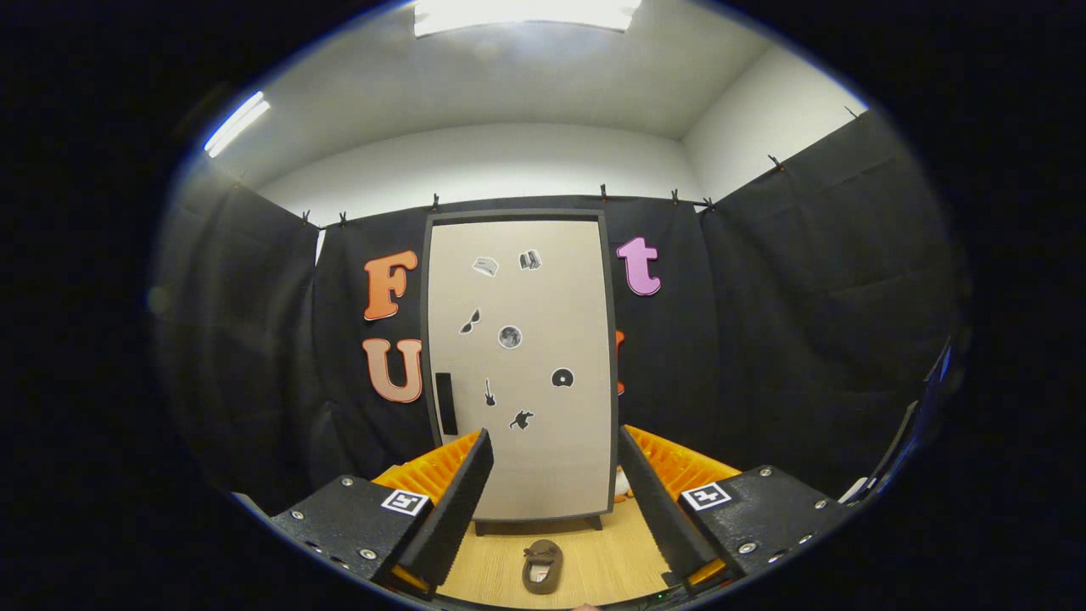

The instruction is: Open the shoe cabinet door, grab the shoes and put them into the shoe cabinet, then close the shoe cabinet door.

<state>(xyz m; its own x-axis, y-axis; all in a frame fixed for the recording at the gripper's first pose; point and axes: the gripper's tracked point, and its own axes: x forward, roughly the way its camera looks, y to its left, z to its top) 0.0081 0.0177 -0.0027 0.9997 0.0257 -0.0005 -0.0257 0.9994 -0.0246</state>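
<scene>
Booth wall: black cloth [806, 339] hung on clips, wrapping round behind and to both sides of everything else. White ceiling with two lit light panels [526, 13] above.

Shoe cabinet [519, 365]: tall, upright, dead ahead, well beyond the fingers, standing against the cloth. Dark frame, short feet on the floor. Cabinet door [543, 458] is beige and sits flush in the frame, so it's closed. Dark vertical handle slot [445, 403] at the door's left edge, about mid-height. Several small black-and-white stickers [510, 337] scattered over the door; too small to say much beyond rough shapes.

Floor [594, 560]: light wood, running from the cabinet feet back toward the fingers.

Gripper [556, 501]: two black fingers [454, 501] with orange parts behind them, each black body carrying a small square marker [405, 501]. Fingers are spread wide apart, holding nothing, touching nothing. They frame the lower part of the door, with the left fingertip just below and right of the handle slot.

Shoe [542, 566]: one small dark brown shoe lying on the floor between the fingers, in front of the cabinet and apart from it. Not touching either finger.

Something small, pale and orange [624, 485] peeks out by the cabinet's right foot, behind the right finger; cannot tell what it is.
</scene>
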